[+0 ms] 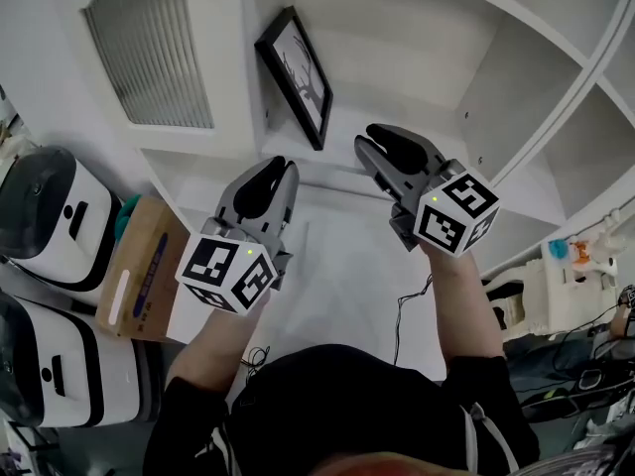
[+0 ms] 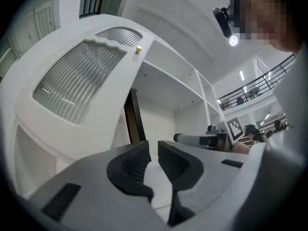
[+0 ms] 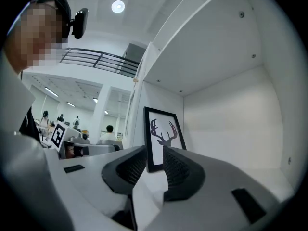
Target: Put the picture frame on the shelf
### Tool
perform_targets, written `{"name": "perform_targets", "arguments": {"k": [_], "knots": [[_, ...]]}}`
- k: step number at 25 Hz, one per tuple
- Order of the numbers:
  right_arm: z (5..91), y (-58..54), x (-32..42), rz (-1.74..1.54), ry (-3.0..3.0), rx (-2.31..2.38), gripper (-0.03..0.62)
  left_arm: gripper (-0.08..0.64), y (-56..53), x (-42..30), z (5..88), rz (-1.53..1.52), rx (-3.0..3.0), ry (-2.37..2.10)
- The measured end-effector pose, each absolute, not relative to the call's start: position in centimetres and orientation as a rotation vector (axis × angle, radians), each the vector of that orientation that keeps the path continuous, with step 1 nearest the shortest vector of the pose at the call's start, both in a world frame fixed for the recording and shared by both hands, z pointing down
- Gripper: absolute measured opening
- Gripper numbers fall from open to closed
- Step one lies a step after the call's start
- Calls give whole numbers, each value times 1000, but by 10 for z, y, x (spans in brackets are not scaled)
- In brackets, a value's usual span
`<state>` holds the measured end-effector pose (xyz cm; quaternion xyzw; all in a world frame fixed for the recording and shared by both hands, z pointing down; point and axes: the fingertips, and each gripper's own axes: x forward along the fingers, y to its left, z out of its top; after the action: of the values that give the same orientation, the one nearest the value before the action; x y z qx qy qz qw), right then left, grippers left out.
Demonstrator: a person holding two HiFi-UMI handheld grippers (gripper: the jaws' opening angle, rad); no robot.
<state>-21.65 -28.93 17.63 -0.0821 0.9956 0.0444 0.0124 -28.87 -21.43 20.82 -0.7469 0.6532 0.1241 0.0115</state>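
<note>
Your left claw (image 1: 281, 167) (image 2: 154, 150) is empty. Its two dark pads stand a narrow slit apart, and only the white shelf board shows through the gap. Your right claw (image 1: 372, 137) (image 3: 155, 153) is spread a little wider and also pinches nothing. In the right gripper view the picture frame (image 3: 163, 134) shows through the gap, but it stands beyond the pads and they do not touch it.

In the head view both claws point into the same open compartment of the white shelf (image 1: 417, 38), side by side, with the left one lower in the picture. Each marker cube sits close to your wrist.

The picture frame (image 1: 296, 75) stands on the floor of that compartment. It is black-edged, with a dark antler print on white. It is upright on its lower edge and set against the compartment's left side wall. Its near lower corner is close to your right claw's tips but apart from them. The left gripper view catches only its dark edge (image 2: 134, 119).

Left of the compartment is a white cabinet door with a ribbed pane (image 1: 149, 53) (image 2: 77, 81). Below that in the head view, beside your left forearm, lies a brown cardboard box (image 1: 139, 266). Two white appliances with black trim (image 1: 50, 216) stand at the left edge.
</note>
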Motion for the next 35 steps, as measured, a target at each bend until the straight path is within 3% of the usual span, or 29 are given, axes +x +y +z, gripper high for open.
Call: {"name": "perform_targets", "arguments": {"k": [15, 24, 35], "knots": [[240, -216, -97, 26, 2945, -409, 98, 40, -151, -206, 265, 96, -2551, 1845], [286, -159, -81, -134, 2937, -388, 91, 25, -130, -166, 294, 13, -2671, 1729], [316, -157, -65, -113, 2986, -503, 21, 8, -127, -167, 308, 11, -2714, 1708]]}}
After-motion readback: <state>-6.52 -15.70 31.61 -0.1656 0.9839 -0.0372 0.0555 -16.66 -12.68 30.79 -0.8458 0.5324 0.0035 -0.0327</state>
